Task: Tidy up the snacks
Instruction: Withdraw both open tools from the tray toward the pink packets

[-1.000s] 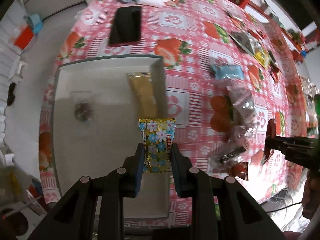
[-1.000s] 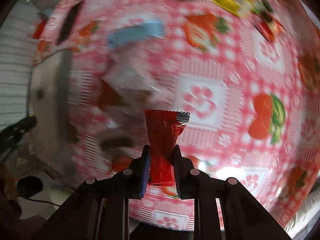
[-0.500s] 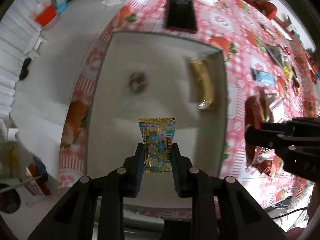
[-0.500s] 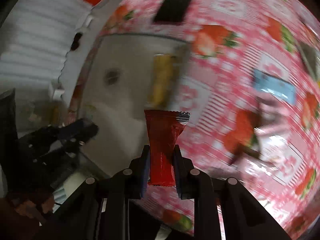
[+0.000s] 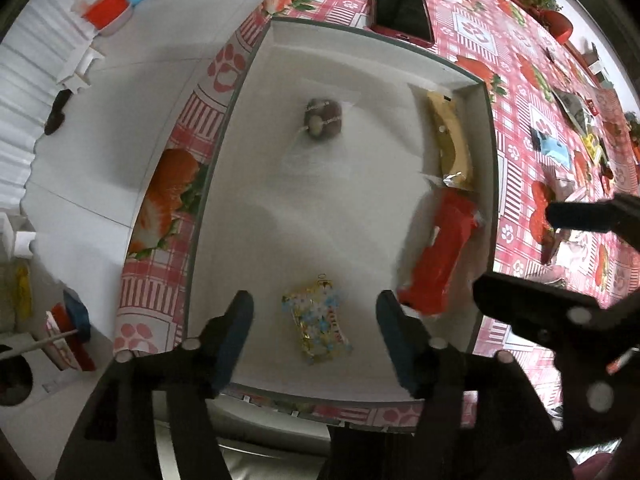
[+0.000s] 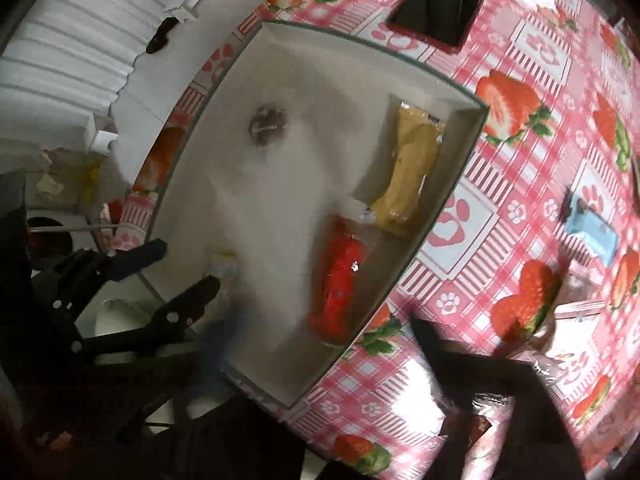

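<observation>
Snacks lie in the white box (image 5: 256,92) beneath my two grippers, both with fingers spread wide and nothing between them. My left gripper (image 5: 314,312) hangs over the near end of the box, the flowered packet (image 5: 318,328) lying flat on the box floor between its open fingers. My right gripper (image 6: 320,344), blurred at the bottom of its own view, hovers over the near right corner, where the red packet (image 5: 440,256) lies along the right wall. Past it, a gold packet (image 5: 450,140) sits against the same wall, end to end with the red one, seemingly lined up to leave the middle free. A round brown sweet in clear wrap (image 5: 323,122) rests alone near the box's centre. Outside, on the strawberry tablecloth (image 6: 512,100), more work waits: a blue packet (image 6: 592,236) and several wrappers well to the right. A phone (image 5: 402,12) lies just beyond the far wall. Nothing blocks the way back to the loose snacks, though each gripper crowds the other over the box.
</observation>
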`<state>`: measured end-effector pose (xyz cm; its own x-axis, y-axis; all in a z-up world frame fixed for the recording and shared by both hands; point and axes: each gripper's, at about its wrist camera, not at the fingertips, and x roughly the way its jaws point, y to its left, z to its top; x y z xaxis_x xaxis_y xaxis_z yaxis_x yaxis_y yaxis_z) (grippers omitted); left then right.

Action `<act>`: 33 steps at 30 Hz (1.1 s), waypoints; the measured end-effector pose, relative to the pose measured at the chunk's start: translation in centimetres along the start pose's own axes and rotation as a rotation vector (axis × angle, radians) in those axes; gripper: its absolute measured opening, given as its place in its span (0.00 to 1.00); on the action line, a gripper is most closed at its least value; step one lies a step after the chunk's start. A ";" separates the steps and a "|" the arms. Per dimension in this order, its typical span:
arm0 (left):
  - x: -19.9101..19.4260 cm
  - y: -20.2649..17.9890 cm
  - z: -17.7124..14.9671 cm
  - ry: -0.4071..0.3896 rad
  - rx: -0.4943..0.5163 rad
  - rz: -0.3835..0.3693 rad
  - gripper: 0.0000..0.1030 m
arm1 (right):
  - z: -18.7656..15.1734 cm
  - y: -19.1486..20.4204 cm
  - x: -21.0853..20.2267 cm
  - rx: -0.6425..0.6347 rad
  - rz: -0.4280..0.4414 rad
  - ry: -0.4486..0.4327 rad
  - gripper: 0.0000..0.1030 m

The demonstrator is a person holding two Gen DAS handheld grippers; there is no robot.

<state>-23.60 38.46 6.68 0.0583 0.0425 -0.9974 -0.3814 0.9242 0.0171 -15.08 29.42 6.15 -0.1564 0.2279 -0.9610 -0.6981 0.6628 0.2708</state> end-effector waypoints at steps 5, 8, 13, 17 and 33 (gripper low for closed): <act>-0.1 -0.3 0.3 -0.009 0.006 0.007 0.70 | -0.2 0.5 -1.2 -0.040 -0.069 -0.027 0.99; -0.1 -0.9 0.5 -0.014 0.018 0.008 0.71 | -0.5 0.6 -1.7 -0.051 -0.095 -0.046 0.99; -0.1 -1.7 1.0 -0.017 0.032 0.006 0.71 | -1.3 -0.4 -3.2 -0.050 -0.140 -0.080 0.99; -0.3 -2.5 1.2 -0.022 0.051 0.007 0.71 | -1.4 -1.4 -3.7 -0.023 -0.158 -0.098 0.99; -0.9 -8.1 1.9 -0.042 0.244 0.067 0.74 | -7.4 -16.3 -2.7 0.466 -0.151 -0.009 0.99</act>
<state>-18.85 31.63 7.59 0.0803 0.1179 -0.9898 -0.1519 0.9828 0.1047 -8.46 12.73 3.89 -0.0702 0.1098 -0.9915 -0.3254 0.9370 0.1268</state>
